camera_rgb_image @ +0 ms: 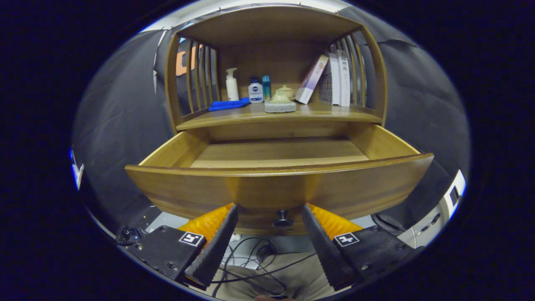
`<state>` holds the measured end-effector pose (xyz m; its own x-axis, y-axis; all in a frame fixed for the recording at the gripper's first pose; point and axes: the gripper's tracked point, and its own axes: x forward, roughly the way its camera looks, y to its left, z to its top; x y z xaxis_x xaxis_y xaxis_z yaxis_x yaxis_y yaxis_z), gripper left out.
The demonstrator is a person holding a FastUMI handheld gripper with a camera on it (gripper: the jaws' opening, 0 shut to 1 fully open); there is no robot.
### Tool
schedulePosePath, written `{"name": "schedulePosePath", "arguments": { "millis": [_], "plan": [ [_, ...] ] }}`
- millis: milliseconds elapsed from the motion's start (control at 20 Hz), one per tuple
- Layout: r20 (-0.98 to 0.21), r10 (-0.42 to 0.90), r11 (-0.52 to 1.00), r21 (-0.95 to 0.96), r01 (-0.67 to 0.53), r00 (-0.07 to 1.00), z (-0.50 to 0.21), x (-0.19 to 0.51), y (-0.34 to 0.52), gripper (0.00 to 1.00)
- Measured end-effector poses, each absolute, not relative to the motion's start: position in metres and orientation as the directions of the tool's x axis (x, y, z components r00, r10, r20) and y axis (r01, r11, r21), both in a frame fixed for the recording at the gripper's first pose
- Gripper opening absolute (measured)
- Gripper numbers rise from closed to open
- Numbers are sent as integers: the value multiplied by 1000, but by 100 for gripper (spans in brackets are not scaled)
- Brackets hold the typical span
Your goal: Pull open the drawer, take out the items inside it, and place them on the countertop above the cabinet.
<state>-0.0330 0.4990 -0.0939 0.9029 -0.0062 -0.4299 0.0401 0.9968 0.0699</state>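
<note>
Drawer (279,184) stood pulled out, its visible floor bare. Claw (269,213) gaped wide, holding nothing, fingers flanking the knob (283,218). Bottles (255,88) and books (337,78) lined the tabletop (330,112) above.

Gripper view sits low, close before the open drawer (279,184) front — facing the cabinet (276,119); tilted slightly upward.

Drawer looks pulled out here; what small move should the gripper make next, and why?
Probably lift and tip forward over the drawer front to see inside. The gripper is open, its fingers apart on either side of the knob, touching nothing. The visible drawer floor looks bare; the front panel hides its near part.
</note>
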Motion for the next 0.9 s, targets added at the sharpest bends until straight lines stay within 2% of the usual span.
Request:
{"name": "schedulePosePath", "arguments": {
  "millis": [900],
  "plan": [
    [-351, -65, 997, 17, 76, 934, -82, 39, 498, 98]
  ]
}}
